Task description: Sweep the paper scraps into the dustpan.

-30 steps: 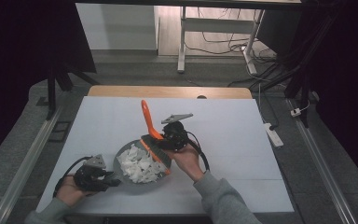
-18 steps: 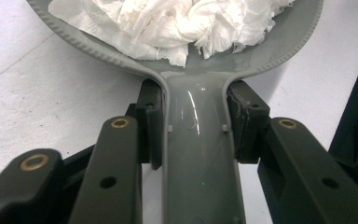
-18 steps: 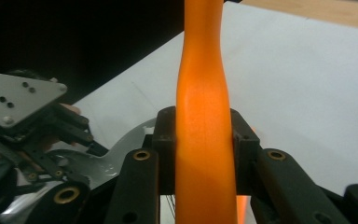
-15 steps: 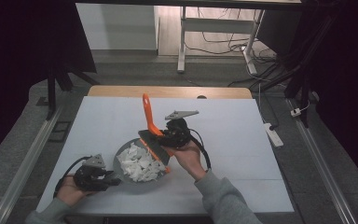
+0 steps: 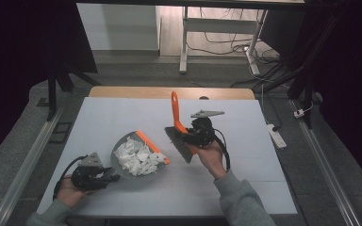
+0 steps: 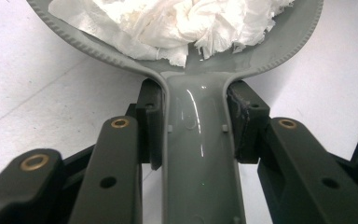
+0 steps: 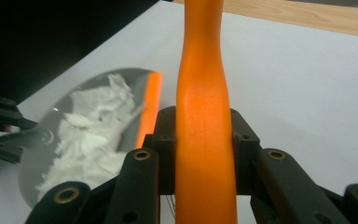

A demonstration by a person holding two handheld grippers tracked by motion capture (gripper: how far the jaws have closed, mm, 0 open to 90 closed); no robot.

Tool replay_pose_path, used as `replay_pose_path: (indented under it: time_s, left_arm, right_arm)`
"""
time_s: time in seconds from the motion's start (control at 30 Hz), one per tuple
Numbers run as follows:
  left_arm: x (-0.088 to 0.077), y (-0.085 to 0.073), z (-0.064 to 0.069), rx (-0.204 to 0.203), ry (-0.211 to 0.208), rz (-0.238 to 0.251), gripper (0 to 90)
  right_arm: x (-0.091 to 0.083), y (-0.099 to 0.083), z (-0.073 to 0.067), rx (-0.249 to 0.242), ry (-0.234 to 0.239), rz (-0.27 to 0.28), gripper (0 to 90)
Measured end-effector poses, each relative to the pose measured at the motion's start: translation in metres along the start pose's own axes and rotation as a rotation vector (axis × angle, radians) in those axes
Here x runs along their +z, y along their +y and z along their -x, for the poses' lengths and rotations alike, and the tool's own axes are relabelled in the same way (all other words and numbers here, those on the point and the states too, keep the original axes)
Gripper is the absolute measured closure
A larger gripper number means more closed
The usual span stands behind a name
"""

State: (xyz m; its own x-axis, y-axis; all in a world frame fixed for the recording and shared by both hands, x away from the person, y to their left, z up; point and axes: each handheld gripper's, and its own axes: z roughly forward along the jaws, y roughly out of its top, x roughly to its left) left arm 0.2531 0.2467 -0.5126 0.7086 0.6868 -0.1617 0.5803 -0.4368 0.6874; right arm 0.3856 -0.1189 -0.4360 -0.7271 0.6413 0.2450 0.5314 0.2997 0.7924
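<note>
Left gripper (image 5: 107, 176) clamps the grey handle of the dustpan (image 5: 122, 162), its pads pressed against both sides; the dustpan lies flat on the white desk (image 5: 264, 188), loaded with crumpled white paper (image 5: 136, 157). Right gripper (image 5: 185, 136) is closed on the orange handle of the brush (image 5: 178, 132), held just beside the dustpan's orange lip, bristles clear of the paper.

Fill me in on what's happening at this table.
A person is sweeping up with two handheld grippers. The left gripper clamps the handle of a grey dustpan heaped with crumpled white tissue. The right gripper grips the orange brush by its handle, held apart from the pan, to its right.
</note>
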Motion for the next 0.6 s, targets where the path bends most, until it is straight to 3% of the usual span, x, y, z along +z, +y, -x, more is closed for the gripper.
replay_pose_path:
  time_s: [0.37,0.6]
  left_arm:
    - [-0.003,0.001,0.001,-0.023,0.026,0.031,61.9]
    - [-0.005,0.003,0.003,-0.042,0.044,0.052,61.9]
  right_arm:
    - [-0.017,-0.015,0.020,0.024,-0.026,-0.013,70.3]
    - [-0.031,-0.024,0.027,0.010,-0.025,-0.006,70.3]
